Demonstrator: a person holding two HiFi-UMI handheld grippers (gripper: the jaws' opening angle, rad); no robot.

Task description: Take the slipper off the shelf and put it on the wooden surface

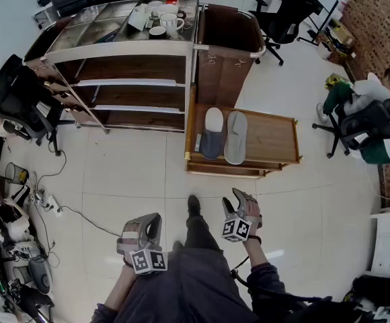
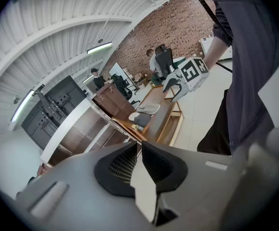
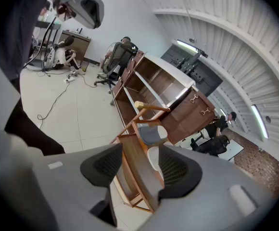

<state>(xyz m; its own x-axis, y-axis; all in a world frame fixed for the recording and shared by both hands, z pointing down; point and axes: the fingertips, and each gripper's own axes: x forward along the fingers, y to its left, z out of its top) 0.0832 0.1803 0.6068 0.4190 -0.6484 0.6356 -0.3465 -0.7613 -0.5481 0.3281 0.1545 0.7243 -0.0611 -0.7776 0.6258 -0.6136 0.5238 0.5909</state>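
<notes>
Two slippers lie side by side on the low wooden rack (image 1: 276, 140): a dark grey one with a white toe (image 1: 212, 134) and a light grey one (image 1: 235, 137). The open shelf unit (image 1: 131, 83) stands to the left of the rack, and its boards look bare. Both grippers hang low over the floor, well short of the rack. My left gripper (image 1: 151, 221) (image 2: 139, 146) is shut with nothing in it. My right gripper (image 1: 244, 200) (image 3: 140, 148) is open and empty. The right gripper view shows the rack and the slippers (image 3: 151, 134) far beyond its jaws.
A tall brown cabinet (image 1: 228, 46) stands behind the rack. Cups (image 1: 165, 22) sit on top of the shelf unit. Office chairs stand at the left (image 1: 20, 96) and the right (image 1: 366, 123). Cables (image 1: 47, 200) trail on the white tiles. The person's shoe (image 1: 193, 206) is between the grippers.
</notes>
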